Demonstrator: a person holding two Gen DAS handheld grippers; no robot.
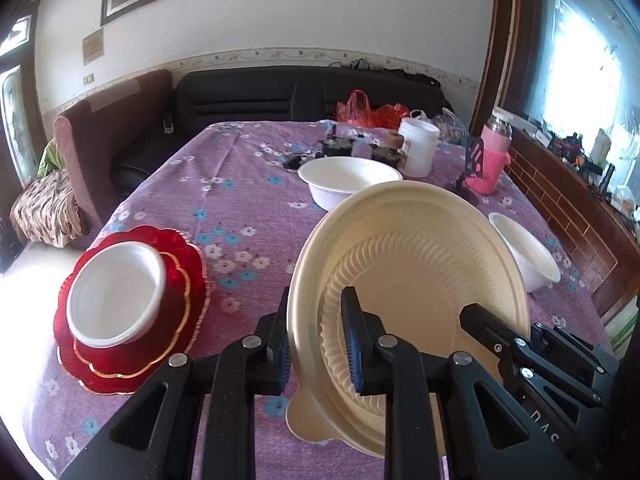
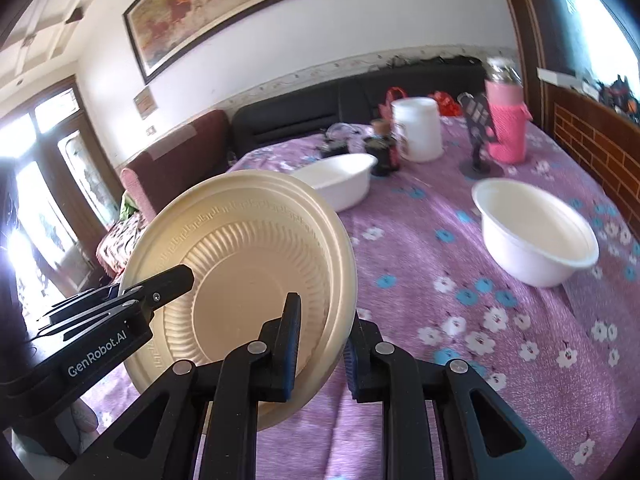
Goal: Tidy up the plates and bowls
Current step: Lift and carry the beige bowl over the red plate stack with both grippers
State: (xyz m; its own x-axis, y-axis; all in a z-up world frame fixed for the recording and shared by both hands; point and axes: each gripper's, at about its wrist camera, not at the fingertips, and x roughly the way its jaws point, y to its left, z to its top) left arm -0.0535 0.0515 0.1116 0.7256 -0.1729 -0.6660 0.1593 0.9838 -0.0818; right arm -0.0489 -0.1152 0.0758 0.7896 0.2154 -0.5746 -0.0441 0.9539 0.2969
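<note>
On the left of the table (image 1: 248, 184), a white bowl (image 1: 114, 294) sits on two stacked red plates (image 1: 176, 312). The left gripper (image 1: 320, 344) has its jaws closed on the left rim of a cream plate (image 1: 420, 264), held tilted above the cloth. The right gripper (image 2: 320, 340) clamps the opposite rim of the same plate. Behind it stands a second white bowl (image 1: 348, 180), and to the right a third bowl (image 2: 536, 236).
</note>
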